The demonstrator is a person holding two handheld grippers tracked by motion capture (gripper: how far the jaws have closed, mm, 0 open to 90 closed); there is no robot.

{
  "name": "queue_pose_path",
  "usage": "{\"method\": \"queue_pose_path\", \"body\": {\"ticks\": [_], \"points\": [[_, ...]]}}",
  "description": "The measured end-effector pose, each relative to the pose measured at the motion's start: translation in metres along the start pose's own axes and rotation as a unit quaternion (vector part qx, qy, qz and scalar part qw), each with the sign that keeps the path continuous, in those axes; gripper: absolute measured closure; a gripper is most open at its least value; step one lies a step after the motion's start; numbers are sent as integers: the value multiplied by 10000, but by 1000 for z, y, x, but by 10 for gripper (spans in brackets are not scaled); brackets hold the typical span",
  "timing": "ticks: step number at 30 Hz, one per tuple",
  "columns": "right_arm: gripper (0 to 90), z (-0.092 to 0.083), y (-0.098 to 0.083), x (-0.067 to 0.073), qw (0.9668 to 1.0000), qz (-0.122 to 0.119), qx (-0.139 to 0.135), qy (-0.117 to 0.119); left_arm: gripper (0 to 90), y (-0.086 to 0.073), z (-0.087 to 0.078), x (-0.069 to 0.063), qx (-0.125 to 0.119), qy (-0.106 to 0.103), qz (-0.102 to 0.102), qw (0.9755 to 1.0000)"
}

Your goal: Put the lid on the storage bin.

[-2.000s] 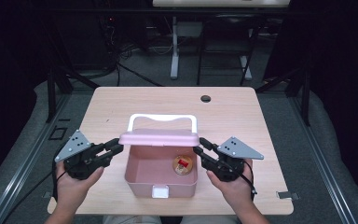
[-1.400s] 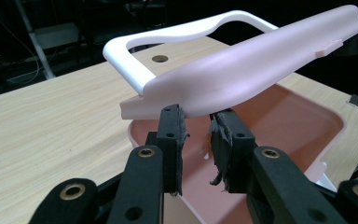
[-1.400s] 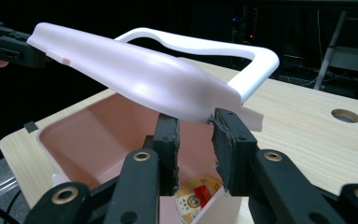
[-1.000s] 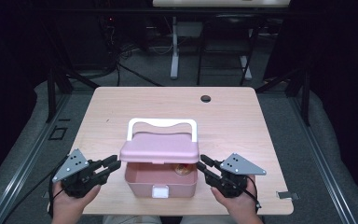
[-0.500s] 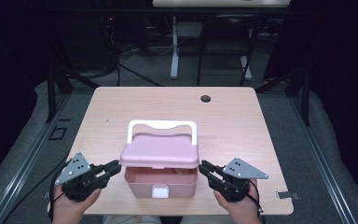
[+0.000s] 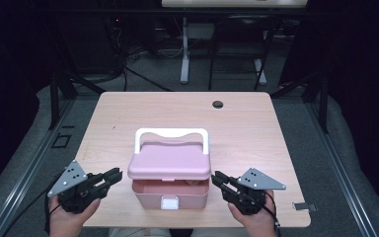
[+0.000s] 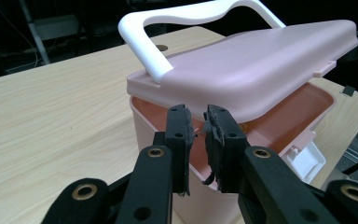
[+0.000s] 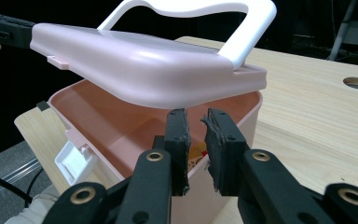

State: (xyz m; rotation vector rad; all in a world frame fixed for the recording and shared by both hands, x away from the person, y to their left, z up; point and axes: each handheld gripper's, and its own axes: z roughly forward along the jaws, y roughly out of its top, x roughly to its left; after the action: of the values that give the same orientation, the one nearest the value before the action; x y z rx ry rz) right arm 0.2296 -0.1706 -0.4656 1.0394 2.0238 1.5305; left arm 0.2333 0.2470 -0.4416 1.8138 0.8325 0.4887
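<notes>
A pink box (image 6: 148, 193) with a white handle (image 6: 171, 132) stands at the near middle of the table. Its lid (image 6: 170, 163) hangs partly down, with the front edge raised off the box (image 7: 161, 126). A small orange thing (image 8: 196, 151) lies inside. My left gripper (image 6: 113, 177) is at the box's left side and my right gripper (image 6: 218, 178) at its right, both tips close to the lid's front corners; I cannot tell whether they touch. Both pairs of jaws (image 7: 198, 119) (image 8: 196, 122) have just been closing and stand a narrow gap apart, nothing between them.
A white latch (image 6: 169, 202) hangs on the box's front wall. A round cable hole (image 6: 218, 104) sits near the table's far edge. A small grey tab (image 6: 303, 207) lies at the near right corner. Dark desk legs and cables stand beyond the table (image 6: 128, 113).
The lid has swung down from upright to nearly closed over the box. Both grippers have drawn back toward the near edge, and their jaws have narrowed.
</notes>
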Motion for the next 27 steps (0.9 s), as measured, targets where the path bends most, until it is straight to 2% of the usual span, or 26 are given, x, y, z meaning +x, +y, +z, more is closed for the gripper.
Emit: {"method": "queue_pose_path", "body": {"ticks": [10, 15, 20, 21, 27], "points": [[774, -4, -1, -5, 9999, 90, -85, -85, 757, -3, 4, 0, -25, -2, -41, 10000], [741, -3, -3, -7, 9998, 107, -85, -132, 699, -4, 5, 3, 13, 35, -23, 10000], [670, 0, -5, -12, 9995, 103, -128, -252, 620, -7, 8, 9, 5, 105, -115, 9999], [636, 1, -7, -14, 9992, 56, -142, -359, 602, -9, 9, 11, 28, 158, -160, 9997], [548, 4, -11, -24, 9980, 42, -186, -610, 517, -16, 13, 22, 55, 358, -280, 9990]]}}
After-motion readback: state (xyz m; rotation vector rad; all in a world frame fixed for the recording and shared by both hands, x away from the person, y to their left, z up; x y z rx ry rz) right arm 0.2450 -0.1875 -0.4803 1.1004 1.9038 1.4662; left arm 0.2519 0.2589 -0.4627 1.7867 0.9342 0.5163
